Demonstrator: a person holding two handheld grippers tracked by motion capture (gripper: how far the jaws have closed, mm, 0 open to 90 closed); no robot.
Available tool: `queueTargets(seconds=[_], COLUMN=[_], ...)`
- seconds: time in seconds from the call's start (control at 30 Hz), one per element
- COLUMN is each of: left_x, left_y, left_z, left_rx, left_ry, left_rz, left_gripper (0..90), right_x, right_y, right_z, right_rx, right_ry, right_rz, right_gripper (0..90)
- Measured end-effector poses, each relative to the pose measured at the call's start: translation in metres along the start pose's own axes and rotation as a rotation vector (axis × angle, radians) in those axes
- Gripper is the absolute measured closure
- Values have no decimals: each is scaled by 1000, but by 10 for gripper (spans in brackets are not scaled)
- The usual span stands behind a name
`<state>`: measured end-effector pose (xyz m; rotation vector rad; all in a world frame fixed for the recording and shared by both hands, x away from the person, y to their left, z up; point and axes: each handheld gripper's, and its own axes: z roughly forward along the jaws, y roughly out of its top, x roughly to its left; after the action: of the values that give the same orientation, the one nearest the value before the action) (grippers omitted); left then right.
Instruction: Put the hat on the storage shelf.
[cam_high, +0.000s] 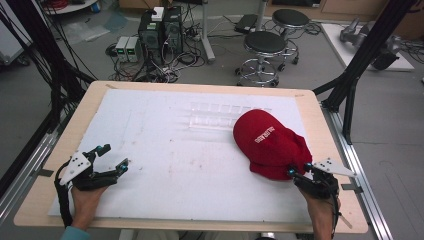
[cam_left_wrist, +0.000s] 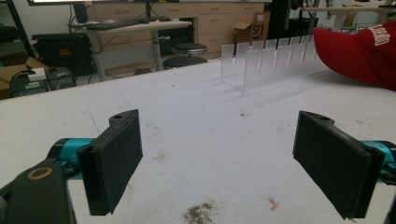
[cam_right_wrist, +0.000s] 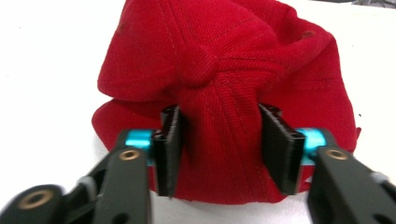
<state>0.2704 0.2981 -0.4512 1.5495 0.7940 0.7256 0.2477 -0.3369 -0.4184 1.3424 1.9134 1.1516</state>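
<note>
- A red fabric baseball cap (cam_high: 270, 142) with white lettering lies crumpled on a white foam mat (cam_high: 175, 160) that covers a light wooden table (cam_high: 330, 150). The cap sits on the right part of the mat, toward the near edge.
- Just beyond the cap, toward the far side of the mat, stands a clear plastic rack with a row of upright dividers (cam_high: 220, 116). The cap's far edge lies right beside it, perhaps touching.
- The right gripper (cam_high: 298, 170), black with teal fittings and held in the person's right hand, meets the cap at its near edge.
- In the right gripper view, the two black pads (cam_right_wrist: 170, 147) pinch a raised fold of red cloth just below the cap's top button (cam_right_wrist: 196, 72). The cloth bunches between them and both pads press against it.
- The left gripper (cam_high: 116, 157) is well apart from the cap, at the left near part of the mat, held in the person's left hand.
- In the left gripper view, its pads (cam_left_wrist: 114, 156) are spread wide with only bare mat between them. The cap and the rack show farther off.
</note>
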Motion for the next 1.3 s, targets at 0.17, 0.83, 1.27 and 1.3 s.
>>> queueTargets(seconds=[0.17,0.83,1.27,1.3], left_x=[0,-1,3,3], left_y=[0,1,1,2], left_z=[0,3,3,3], left_rx=[1,30,37,37], left_ry=[1,58,35,31], left_rz=[-1,-8,-35,-44], left_gripper=[161,160,159,159], right_x=[5,13,36,38], right_y=[5,64,119,121], right_z=[2,-10,-16,-16], right_rx=[12,-92,-163,-168], right_ry=[-18,-33,-9,-2], right_rz=[-21,-103,-233,-242], right_gripper=[799,848,847,847])
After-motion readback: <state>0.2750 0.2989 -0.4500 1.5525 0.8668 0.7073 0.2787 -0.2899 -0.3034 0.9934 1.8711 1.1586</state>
